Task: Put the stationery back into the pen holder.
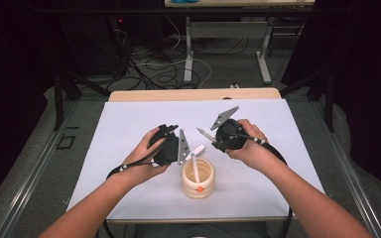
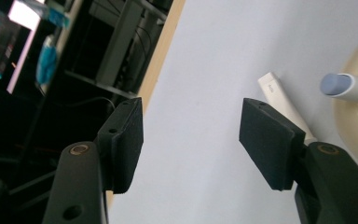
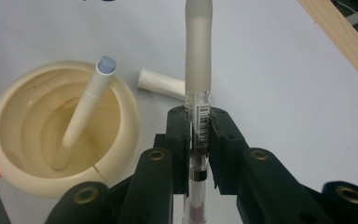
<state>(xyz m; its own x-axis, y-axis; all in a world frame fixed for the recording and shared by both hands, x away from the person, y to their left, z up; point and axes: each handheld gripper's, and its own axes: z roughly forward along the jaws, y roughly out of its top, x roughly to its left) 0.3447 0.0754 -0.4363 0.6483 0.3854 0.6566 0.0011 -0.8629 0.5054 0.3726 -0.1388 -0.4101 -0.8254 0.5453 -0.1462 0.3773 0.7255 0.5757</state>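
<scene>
Our right hand-held gripper (image 3: 200,140) is clamped on a clear-barrelled pen (image 3: 198,79) with a frosted cap, which rises up the centre of the right gripper view. Our left hand-held gripper (image 2: 191,140) has its jaws apart with nothing between them, over bare white bench (image 2: 205,56). In the high view, the cream cup (image 1: 197,178) sits at lower centre, just below both grippers, with a cream pen (image 1: 195,168) leaning inside. A small white cap (image 1: 198,149) lies on the bench just beside the cup's upper rim.
</scene>
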